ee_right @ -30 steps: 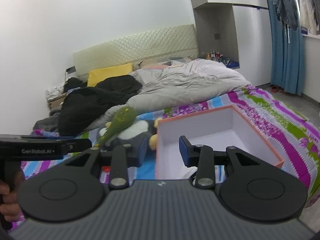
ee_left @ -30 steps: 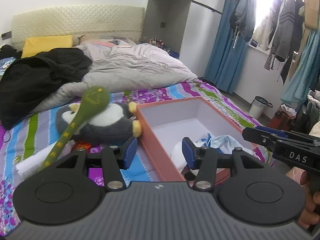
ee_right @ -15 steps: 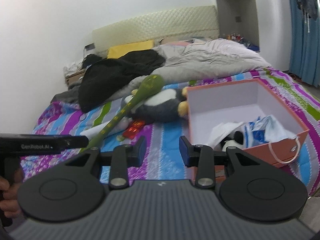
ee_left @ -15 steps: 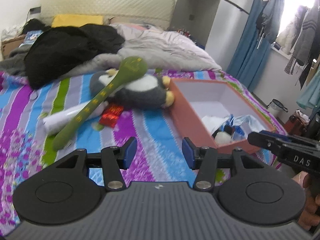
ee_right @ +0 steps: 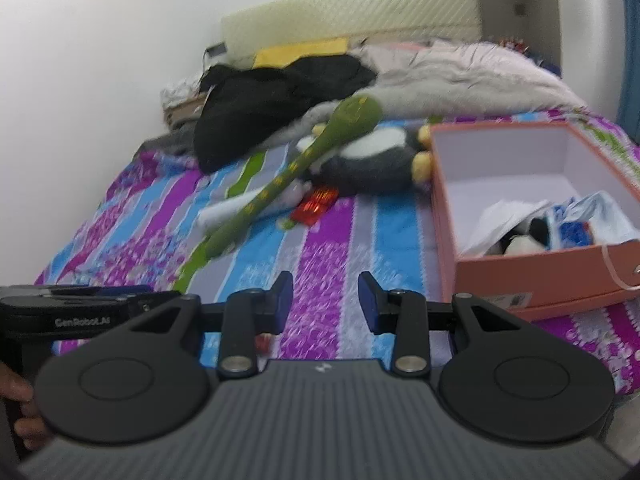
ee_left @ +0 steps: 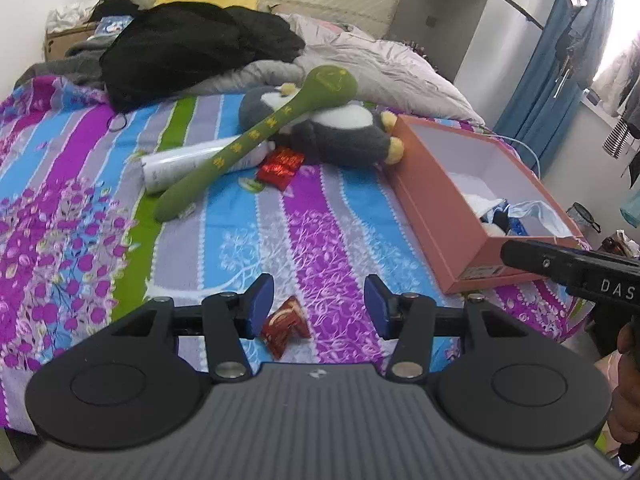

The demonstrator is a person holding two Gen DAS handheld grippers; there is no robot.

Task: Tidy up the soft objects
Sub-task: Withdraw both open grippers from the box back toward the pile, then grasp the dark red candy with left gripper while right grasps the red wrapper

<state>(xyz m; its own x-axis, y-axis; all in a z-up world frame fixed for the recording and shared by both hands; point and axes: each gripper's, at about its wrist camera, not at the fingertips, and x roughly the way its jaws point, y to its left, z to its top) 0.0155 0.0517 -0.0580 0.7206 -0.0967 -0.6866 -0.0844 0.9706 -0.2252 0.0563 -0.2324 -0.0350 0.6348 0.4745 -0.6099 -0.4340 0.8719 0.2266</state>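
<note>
A grey penguin plush point(ee_left: 340, 128) point(ee_right: 372, 160) lies on the striped bedspread point(ee_left: 280, 232) beside an open orange box point(ee_left: 440, 216) point(ee_right: 532, 276). A long green plush stick point(ee_left: 256, 140) point(ee_right: 296, 168) leans across the penguin. The box holds a small black-and-white plush point(ee_right: 520, 240) and a blue-white bag point(ee_left: 532, 212). A red packet point(ee_left: 282, 162) lies near the penguin; another red packet point(ee_left: 286, 322) lies just below my left gripper point(ee_left: 319, 304). Both grippers are open and empty above the bed's near edge; the right gripper point(ee_right: 325, 300) is left of the box.
A white roll point(ee_left: 180, 164) lies under the green stick. A black garment point(ee_left: 192, 48) and a grey duvet point(ee_left: 380, 68) cover the far half of the bed. Blue curtains point(ee_left: 548, 72) and hanging clothes are at the right.
Both grippers have pulled back from the box and penguin toward the foot of the bed and tilted down. More bedspread and a near red packet have come into view.
</note>
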